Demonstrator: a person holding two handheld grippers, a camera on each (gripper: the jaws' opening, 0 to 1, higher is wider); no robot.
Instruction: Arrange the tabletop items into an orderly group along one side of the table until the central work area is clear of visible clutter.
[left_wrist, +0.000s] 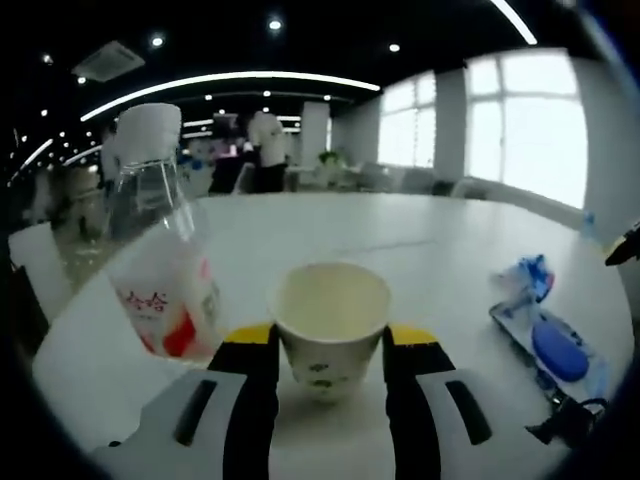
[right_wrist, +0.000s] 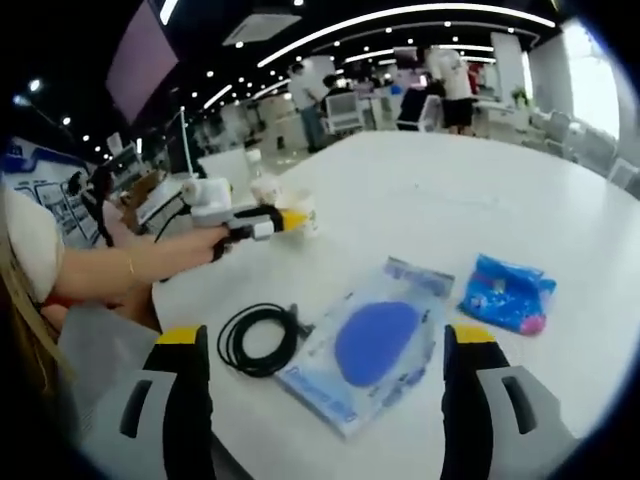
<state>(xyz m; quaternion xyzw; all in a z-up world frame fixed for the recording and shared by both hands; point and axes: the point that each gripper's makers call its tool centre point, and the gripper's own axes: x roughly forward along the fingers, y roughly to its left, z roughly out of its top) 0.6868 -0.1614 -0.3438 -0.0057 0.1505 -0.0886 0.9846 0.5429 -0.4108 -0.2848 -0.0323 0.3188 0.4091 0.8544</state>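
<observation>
A white paper cup (left_wrist: 331, 305) with small green prints stands on the white table (left_wrist: 400, 235), and my left gripper (left_wrist: 330, 338) is shut on its sides. A clear bottle (left_wrist: 160, 265) with a white cap and red-and-white label stands just left of the cup. In the right gripper view, a person's hand holds the left gripper (right_wrist: 287, 220) at the cup (right_wrist: 304, 214) beside the bottle (right_wrist: 263, 186), near the table's far left edge. My right gripper (right_wrist: 328, 337) is open, wide above a clear package with a blue oval (right_wrist: 373, 347). A coiled black cable (right_wrist: 262, 338) lies left of the package.
A blue snack packet (right_wrist: 506, 292) lies right of the package; the same packet (left_wrist: 527, 278), package (left_wrist: 558, 350) and cable (left_wrist: 572, 420) sit at the right in the left gripper view. The table (right_wrist: 450, 190) stretches bare beyond. People and chairs stand far behind.
</observation>
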